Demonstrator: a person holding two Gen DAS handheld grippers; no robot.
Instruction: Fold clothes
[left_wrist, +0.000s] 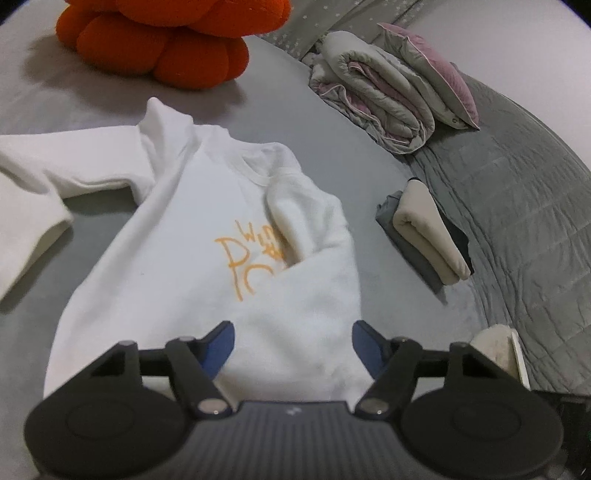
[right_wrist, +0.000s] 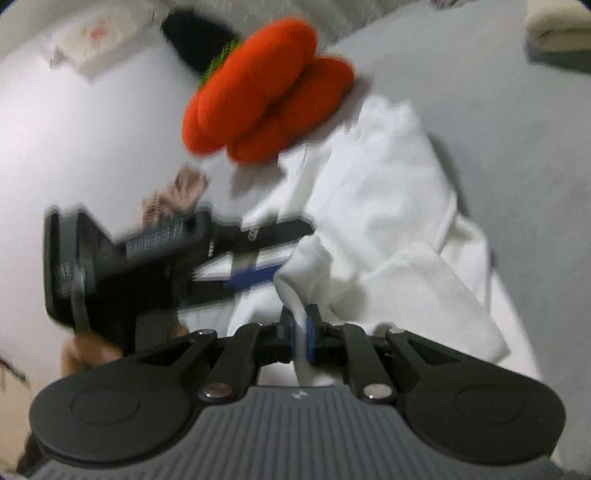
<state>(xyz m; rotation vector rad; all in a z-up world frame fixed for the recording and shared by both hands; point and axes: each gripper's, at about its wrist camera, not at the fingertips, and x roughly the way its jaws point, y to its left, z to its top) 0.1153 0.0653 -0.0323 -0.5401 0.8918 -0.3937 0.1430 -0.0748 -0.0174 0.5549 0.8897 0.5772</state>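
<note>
Sweatshirt (left_wrist: 192, 236) lies face-up on the grey bed (left_wrist: 332, 155), one sleeve already crossed over its chest. Right gripper (right_wrist: 299, 334) pinches white cloth, probably to fold; left gripper (left_wrist: 293, 345) hovers spread over the hem.

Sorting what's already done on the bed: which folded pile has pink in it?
The big puffy grey quilted bundle with pink lining, lying beside the pink-and-grey pillow. The small flat stack of beige and dark grey folded garments shows no pink.
</note>
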